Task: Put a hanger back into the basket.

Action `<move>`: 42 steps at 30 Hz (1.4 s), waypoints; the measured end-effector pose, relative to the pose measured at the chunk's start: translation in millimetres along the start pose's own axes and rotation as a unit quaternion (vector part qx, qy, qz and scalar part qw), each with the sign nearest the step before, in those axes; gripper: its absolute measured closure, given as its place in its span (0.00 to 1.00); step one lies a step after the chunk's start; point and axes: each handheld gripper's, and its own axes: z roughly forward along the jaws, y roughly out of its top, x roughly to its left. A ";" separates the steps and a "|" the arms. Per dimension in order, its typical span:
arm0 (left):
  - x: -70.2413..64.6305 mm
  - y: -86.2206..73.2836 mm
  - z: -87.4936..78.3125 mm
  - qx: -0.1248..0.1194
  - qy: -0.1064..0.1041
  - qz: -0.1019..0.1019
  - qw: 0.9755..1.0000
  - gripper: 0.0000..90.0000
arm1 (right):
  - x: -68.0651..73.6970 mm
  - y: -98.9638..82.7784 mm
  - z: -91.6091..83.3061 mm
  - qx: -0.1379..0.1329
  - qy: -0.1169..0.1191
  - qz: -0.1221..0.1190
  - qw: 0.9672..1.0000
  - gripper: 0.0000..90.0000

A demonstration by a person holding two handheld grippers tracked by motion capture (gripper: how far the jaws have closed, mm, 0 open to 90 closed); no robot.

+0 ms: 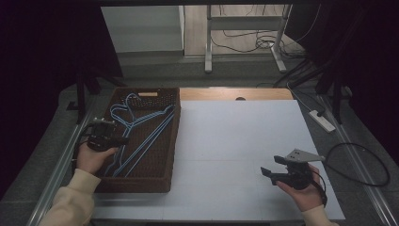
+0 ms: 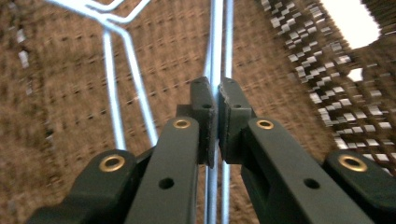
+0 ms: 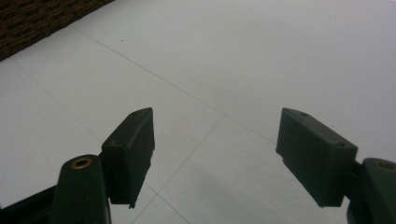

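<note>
Left gripper view: left gripper (image 2: 218, 93) fingers (image 2: 203, 100) clenched on one rod of the blue wire hangers (image 1: 141, 129), two countable, lying in the one brown woven basket (image 1: 173, 141). Right gripper (image 3: 215, 140) fingers released, nothing between, over the white tabletop (image 1: 235, 141).

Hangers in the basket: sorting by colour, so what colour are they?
Light blue hangers, clearest in the high view.

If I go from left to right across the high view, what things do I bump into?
Left gripper → blue wire hangers inside the brown woven basket → white table top → right gripper → white power strip.
</note>
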 end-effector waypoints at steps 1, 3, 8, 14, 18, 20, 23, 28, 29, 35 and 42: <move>0.8 0.4 1.1 0.003 0.005 -0.001 1.000 0.94 | 0.1 0.0 0.2 0.000 0.000 0.000 1.000 0.32; 2.2 1.5 2.6 0.010 0.014 -0.004 1.000 0.93 | 0.3 0.0 0.5 0.001 0.001 -0.001 1.000 0.32; 6.0 4.0 8.8 0.039 0.037 -0.007 0.999 0.89 | 0.6 -0.2 0.9 0.003 0.002 -0.001 1.000 0.31; 5.4 5.2 4.8 0.012 0.060 -0.006 0.998 0.68 | 0.9 -0.1 1.2 0.004 0.003 -0.001 1.000 0.31; -0.1 4.2 -3.5 -0.026 0.046 0.010 0.999 0.56 | 1.3 -0.2 1.5 0.004 0.003 -0.001 1.000 0.31; -4.4 3.7 -9.2 -0.047 0.032 0.020 0.998 0.53 | 1.1 -0.2 1.7 0.006 0.003 -0.002 1.000 0.31; -8.9 3.2 -18.8 -0.076 -0.003 0.030 0.997 0.52 | 0.2 0.0 2.1 0.005 0.004 -0.001 1.000 0.31; -19.0 2.4 -34.6 -0.112 -0.025 0.044 0.992 0.46 | -0.8 0.3 2.8 0.004 0.006 -0.001 1.000 0.31; -21.7 2.0 -37.8 -0.118 -0.028 0.048 0.991 0.46 | -0.7 0.6 3.1 0.003 0.007 -0.001 1.000 0.31; -39.4 -1.7 -50.5 -0.146 -0.052 0.067 0.986 0.42 | -0.6 1.3 4.4 0.004 0.011 -0.005 1.000 0.31; -63.5 -11.5 -50.4 -0.162 -0.077 0.091 0.980 0.40 | -1.9 0.4 0.8 0.000 0.007 0.000 1.000 0.31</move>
